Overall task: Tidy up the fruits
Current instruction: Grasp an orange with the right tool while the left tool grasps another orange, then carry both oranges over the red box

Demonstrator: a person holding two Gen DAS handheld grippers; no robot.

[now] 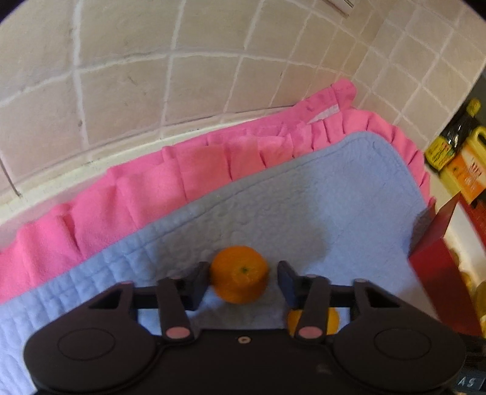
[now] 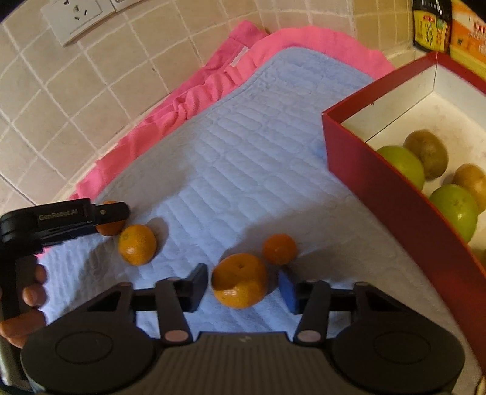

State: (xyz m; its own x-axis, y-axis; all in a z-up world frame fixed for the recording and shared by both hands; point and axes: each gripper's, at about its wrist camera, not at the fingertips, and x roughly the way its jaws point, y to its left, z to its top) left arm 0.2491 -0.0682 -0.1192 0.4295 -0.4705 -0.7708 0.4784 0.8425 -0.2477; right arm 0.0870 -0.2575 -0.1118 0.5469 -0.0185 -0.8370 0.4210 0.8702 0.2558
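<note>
only right view, red box (image 2: 391, 188) of green fruit (image 2: 455, 209), wall socket (image 2: 74, 15)

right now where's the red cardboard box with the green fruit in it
In the right wrist view, the red cardboard box sits at the right edge, on the blue quilted mat.

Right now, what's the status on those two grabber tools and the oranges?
Left gripper shut on first orange. Right gripper open, straddling second orange. Close beyond it, third orange; red box alongside.
</note>
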